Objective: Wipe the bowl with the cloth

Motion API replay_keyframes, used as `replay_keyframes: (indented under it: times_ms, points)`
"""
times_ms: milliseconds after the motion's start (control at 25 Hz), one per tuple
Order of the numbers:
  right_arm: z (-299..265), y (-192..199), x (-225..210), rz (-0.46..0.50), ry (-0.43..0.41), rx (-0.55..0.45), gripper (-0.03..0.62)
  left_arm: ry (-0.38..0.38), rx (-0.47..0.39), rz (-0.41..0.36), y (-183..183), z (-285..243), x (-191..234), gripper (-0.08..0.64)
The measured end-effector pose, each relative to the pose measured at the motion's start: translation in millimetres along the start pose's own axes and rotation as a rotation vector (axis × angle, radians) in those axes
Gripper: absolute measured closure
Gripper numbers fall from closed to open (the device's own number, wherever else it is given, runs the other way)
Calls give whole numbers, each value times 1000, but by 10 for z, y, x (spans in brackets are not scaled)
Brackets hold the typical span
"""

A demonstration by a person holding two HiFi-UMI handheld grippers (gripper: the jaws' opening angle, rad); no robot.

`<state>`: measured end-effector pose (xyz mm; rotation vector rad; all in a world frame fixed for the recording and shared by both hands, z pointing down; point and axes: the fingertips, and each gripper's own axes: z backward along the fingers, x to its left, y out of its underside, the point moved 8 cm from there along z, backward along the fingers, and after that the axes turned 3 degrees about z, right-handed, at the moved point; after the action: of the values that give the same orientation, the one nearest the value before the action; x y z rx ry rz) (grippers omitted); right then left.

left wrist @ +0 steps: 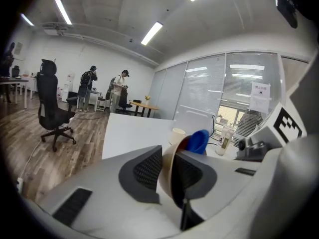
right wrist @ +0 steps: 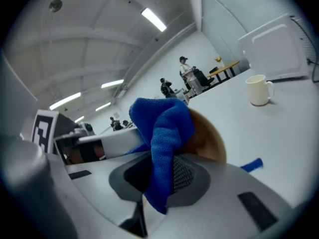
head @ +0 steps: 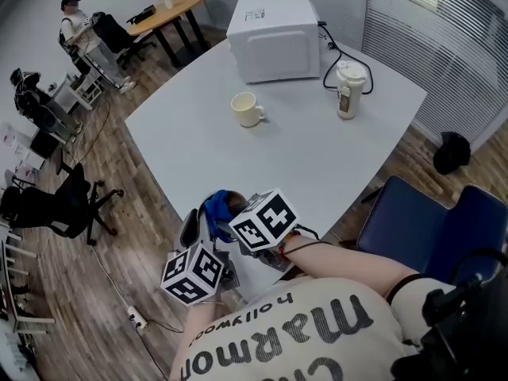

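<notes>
So both grippers are bunched up right in front of the person, over the near corner of the white table [head: 317,157]. The left gripper [left wrist: 168,176] has its fingers narrow, and the tan bowl [left wrist: 175,144] stands on edge between them, with the pads against its wall on either side, as far as I can see. The right gripper [right wrist: 159,176] is clamped on the blue cloth [right wrist: 162,128], which bunches up above the fingers and hangs down through them. That wad of cloth sits right at the bowl's mouth, and from the right gripper view the bowl pokes out just behind it. From the head view you mostly see the two marker cubes and a bit of blue, since the bowl itself is pretty much hidden under them. Further back on the table there's a cream mug [head: 248,109], a white microwave [head: 274,34] and a lidded cup [head: 349,88] beside its cable. A blue chair [head: 413,221] is off the table's right edge.
</notes>
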<state>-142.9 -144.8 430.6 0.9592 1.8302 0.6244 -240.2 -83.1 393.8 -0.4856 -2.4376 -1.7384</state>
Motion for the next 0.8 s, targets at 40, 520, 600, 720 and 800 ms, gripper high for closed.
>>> replay_keyframes:
  times_ms: [40,520,600,720,800]
  points:
    - [-20,27,11,33,1,15,532,5,5,-17,-3,-13,-33,495]
    - [8,123,-143,251,193,111,532,-34,73,-110,115,-55,-30,497]
    - [19,116,-161,272,226,116,532,-32,75,-112,127,-57,-32,497]
    - [27,108,-177,299,257,106,532,-34,79,-117,142,-64,-25,499]
    - [59,97,-191,312,281,95,532,-36,85,-111,156,-67,-6,500]
